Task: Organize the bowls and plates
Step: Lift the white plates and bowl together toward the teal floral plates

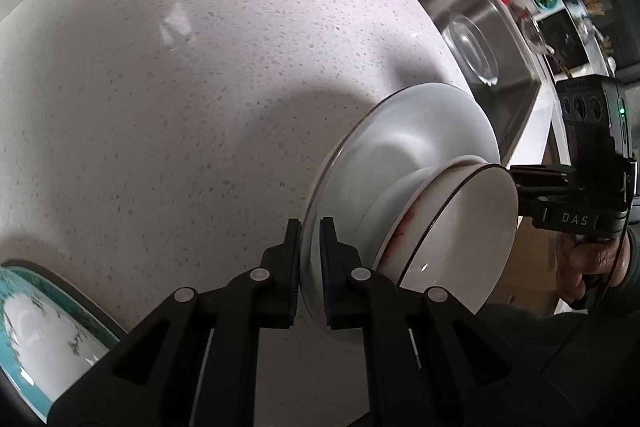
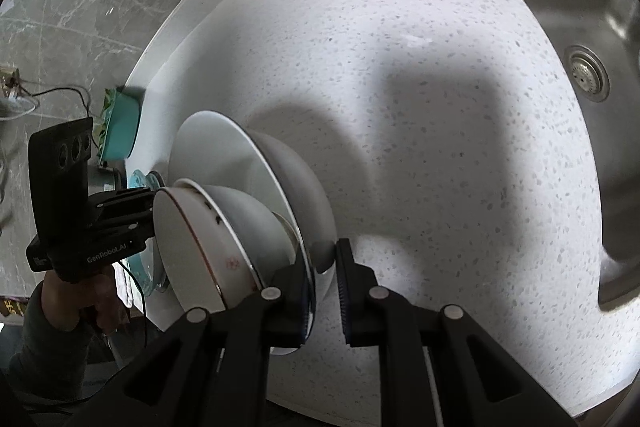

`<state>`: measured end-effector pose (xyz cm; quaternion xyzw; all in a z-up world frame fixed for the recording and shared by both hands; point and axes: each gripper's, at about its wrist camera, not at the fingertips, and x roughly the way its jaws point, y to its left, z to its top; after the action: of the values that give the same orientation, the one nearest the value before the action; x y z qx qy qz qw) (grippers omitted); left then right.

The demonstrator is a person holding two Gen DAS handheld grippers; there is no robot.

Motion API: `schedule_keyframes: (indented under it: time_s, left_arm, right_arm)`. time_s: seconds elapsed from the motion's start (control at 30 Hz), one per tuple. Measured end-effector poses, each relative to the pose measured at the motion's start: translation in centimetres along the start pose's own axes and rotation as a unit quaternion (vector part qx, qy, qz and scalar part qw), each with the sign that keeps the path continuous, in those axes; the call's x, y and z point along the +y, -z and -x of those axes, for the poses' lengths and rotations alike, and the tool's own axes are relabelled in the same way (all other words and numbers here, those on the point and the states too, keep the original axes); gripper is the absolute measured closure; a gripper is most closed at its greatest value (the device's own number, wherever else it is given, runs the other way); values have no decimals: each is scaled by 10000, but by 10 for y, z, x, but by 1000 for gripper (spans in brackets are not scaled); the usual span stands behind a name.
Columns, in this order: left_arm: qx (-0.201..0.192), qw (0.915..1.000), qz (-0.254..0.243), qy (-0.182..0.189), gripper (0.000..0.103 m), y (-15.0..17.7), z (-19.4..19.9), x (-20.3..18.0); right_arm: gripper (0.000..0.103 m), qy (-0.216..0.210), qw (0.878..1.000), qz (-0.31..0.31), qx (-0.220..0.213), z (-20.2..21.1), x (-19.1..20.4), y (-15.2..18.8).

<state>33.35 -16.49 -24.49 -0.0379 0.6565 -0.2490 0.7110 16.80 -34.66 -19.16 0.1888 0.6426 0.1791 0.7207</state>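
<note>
At the far left a teal bowl (image 1: 40, 327) lies close to the table (image 1: 160, 107) edge, near the left tool (image 1: 311, 227). If this tool swings outward, its body could knock that bowl.

The left tool is closed tightly on the rim of the white plate (image 1: 400, 139), which it holds between its two pads. The grip takes only a thin part of the rim, so I think the smooth glaze may slip out if the wrist rolls more.

The small bowls (image 1: 468, 227) sit loose in the middle of the plate, and nothing holds them. The plate seems tilted, so they could slide to the low side or fall out.

The right tool (image 2: 320, 259) is clamped on the opposite rim, also near the edge. If the two hands do not move together, the plate may twist and one grip may fail. I cannot tell if the plate rests on the table.

Further right is the sink (image 2: 600, 27); a dropped dish there would probably break.
</note>
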Motion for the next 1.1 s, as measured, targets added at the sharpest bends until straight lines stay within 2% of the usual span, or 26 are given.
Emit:
schedule_keyframes:
  time_s: [0.23,0.37,0.57,0.67,0.77,0.9,1.0,1.07,1.1]
  left_arm:
    - [-160,9997,109,-147,98,4,0,3]
    - [-208,9989,-28,-410,97,3,1,-1]
    - [-304,9979,76,-561,92,10,4,2]
    - [-386,9971,228,-615,85,14,6,6]
    - [-404,9961,341,-707,74,17,7,10]
    - [-325,9943,554,-847,44,30,7,15]
    - [-272,9941,656,-814,41,42,4,18]
    - [-303,9950,666,-675,45,46,3,18]
    - [-297,9955,636,-640,50,46,3,18]
  right_arm:
    - [90,-79,9999,-37,93,-8,-8,-10]
    - [89,-106,9999,-40,111,-10,-9,-10]
    - [86,-198,9997,43,163,-10,-9,-10]
    - [83,-93,9997,220,-1,-1,-9,-13]
    - [82,-2,9994,341,34,-2,-8,-18]
    - [78,-86,9995,304,89,-7,-11,-25]
    - [78,-227,9993,265,115,-10,-14,-27]
    - [81,-292,9990,304,130,-12,-13,-29]
    - [84,-330,9988,332,157,-12,-14,-29]
